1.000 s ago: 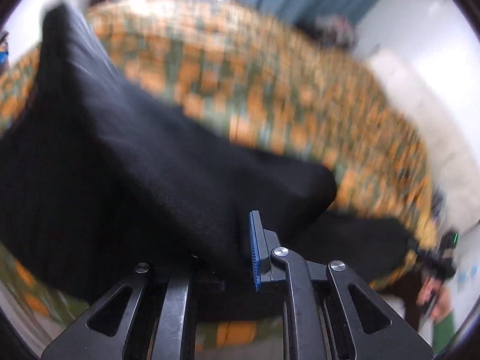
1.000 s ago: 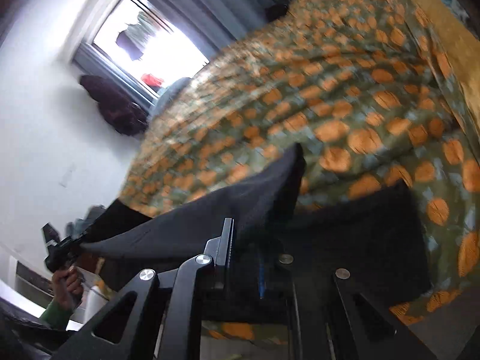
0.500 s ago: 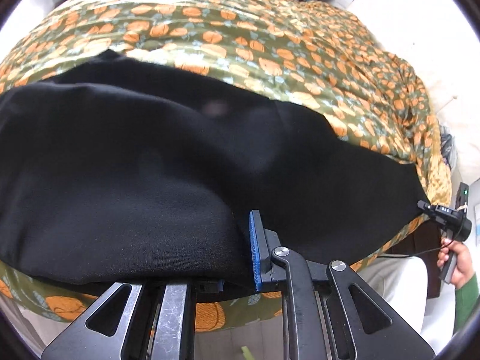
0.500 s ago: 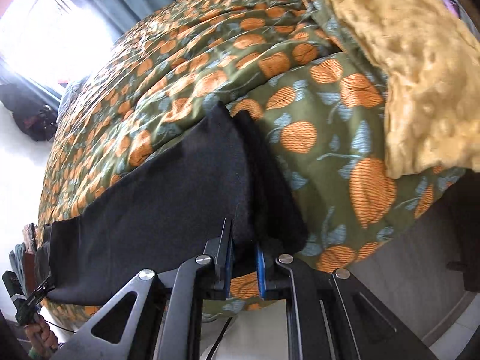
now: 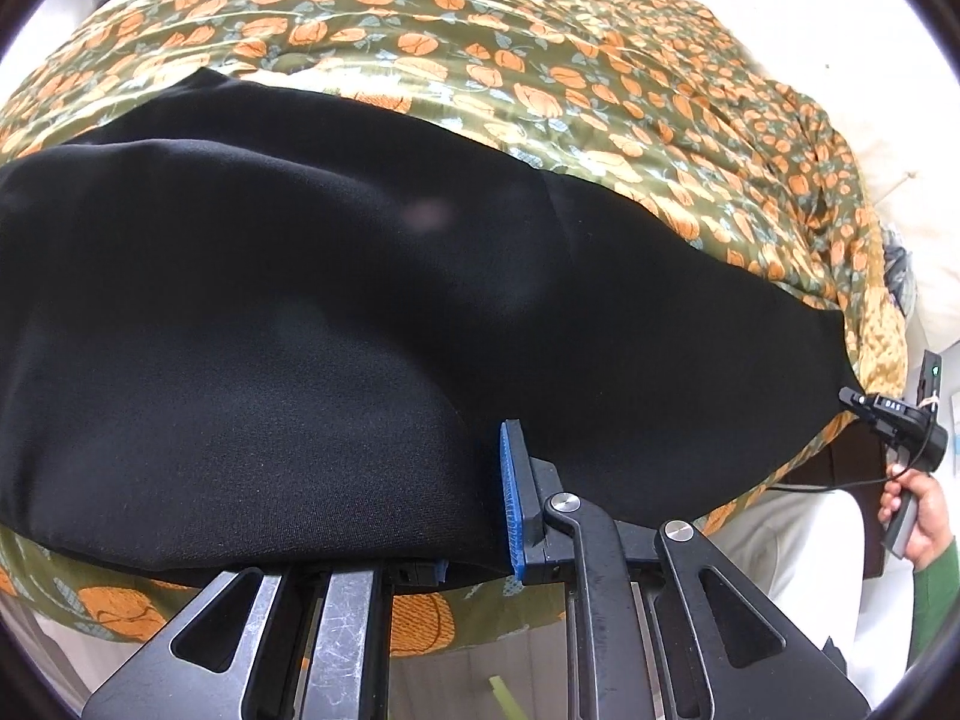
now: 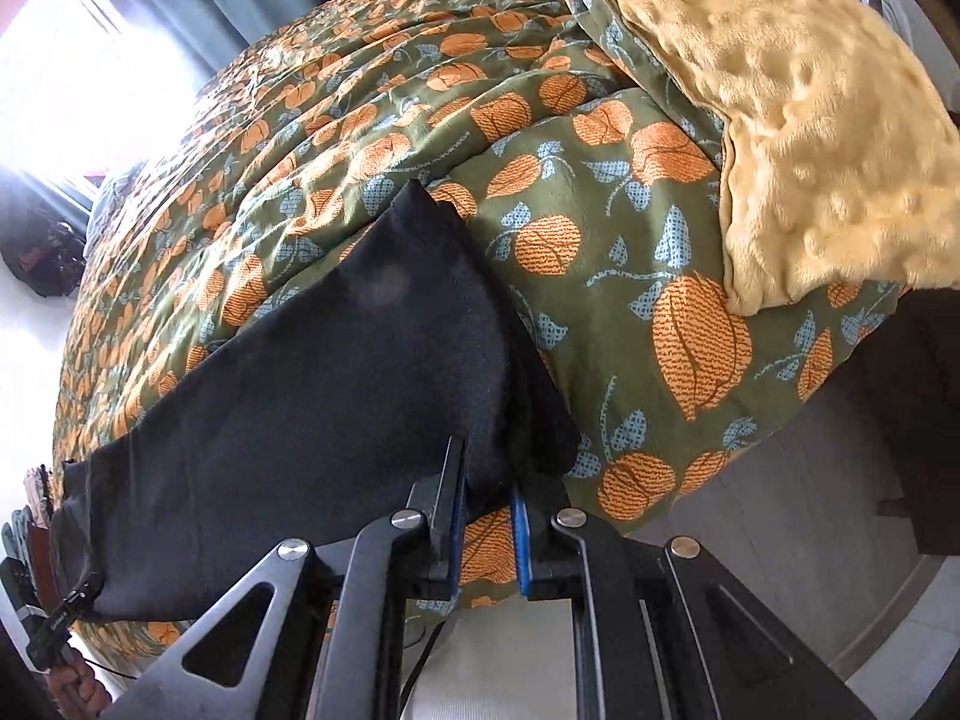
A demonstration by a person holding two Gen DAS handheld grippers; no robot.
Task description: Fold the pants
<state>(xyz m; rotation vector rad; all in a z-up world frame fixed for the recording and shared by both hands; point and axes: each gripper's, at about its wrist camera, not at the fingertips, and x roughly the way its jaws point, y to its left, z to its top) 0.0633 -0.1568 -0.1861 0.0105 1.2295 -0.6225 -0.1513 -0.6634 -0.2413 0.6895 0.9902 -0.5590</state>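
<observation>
Nearest, at six o'clock: our left gripper [image 5: 474,510] and right gripper [image 6: 489,516] each pinch an edge of the black pants [image 5: 312,312]. Beyond, the pants lie spread across the pumpkin-print quilt [image 5: 540,60]. Soft, limp, light knit; we judge hems and waistband the best holds.

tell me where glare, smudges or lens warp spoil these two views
Right wrist view: the bright window blows out to white at upper left. Both views: a pale smudge sits over the black pants; fisheye curves the orange-patterned green bedspread, corners vignetted black.
</observation>
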